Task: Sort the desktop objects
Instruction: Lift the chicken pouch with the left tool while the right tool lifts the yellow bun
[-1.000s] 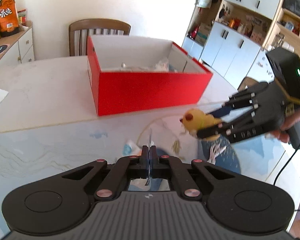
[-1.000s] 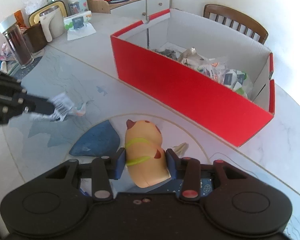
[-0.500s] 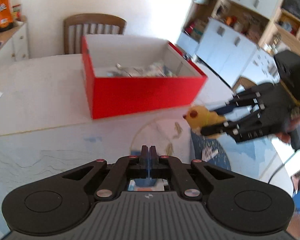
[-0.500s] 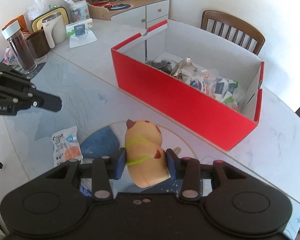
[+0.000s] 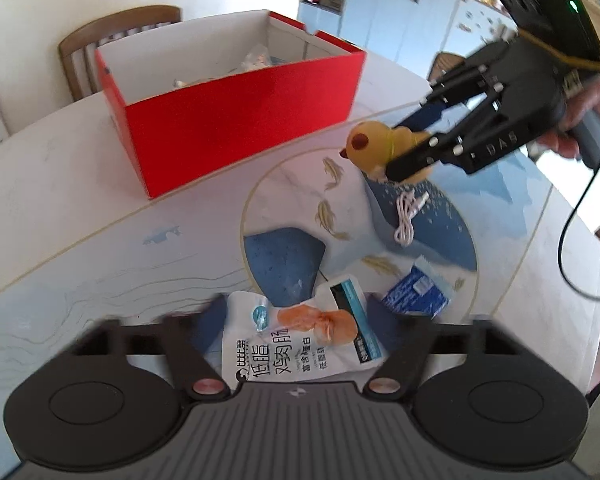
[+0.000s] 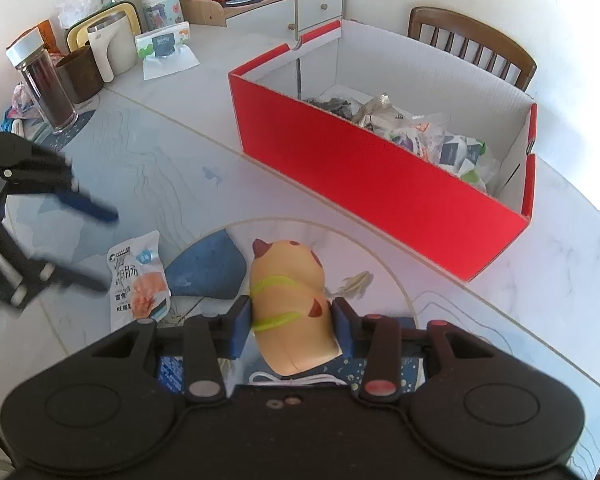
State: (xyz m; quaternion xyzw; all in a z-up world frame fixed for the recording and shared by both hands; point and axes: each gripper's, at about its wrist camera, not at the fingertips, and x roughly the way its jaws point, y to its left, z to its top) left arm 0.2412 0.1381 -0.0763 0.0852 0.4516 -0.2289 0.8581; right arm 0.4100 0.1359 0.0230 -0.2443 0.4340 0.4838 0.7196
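Left wrist view: left gripper (image 5: 300, 320) hovers over a white snack pouch (image 5: 300, 344) lying flat near the table's (image 5: 60, 200) near edge; its jaws are opening, the pouch below and between them, no pad pressing on it.

Pouch, seen from the right wrist view: snack pouch (image 6: 138, 280) rests on the table just left of the blue patch in the round printed pattern, free of the blurred left gripper (image 6: 104, 246) beside it.

Table centre: a coiled white cable (image 5: 408, 216) and a blue sachet (image 5: 416, 292) lie loose inside the printed circle, apart from each other.

Red box (image 6: 380, 176): it stands toward the table's far edge, open at the top, and already holds a heap of wrappers and packets (image 6: 440, 140) at its right end.

Right gripper (image 6: 292, 316): clamped on a tan animal-shaped toy (image 6: 288, 292) with green bands, which is held clear of the table in front of the box's long red wall.

Same grip from the left wrist view: right gripper (image 5: 404, 148) carries the toy (image 5: 376, 146) above the circle's far rim, a hand on its handle.

Far-left corner: a jar, cups and a tissue pack stand apart from the sorting.

Progress: roughly midway by the look of it. Several items are boxed and the toy is in hand but not yet over the box; the pouch, cable and sachet remain on the table.
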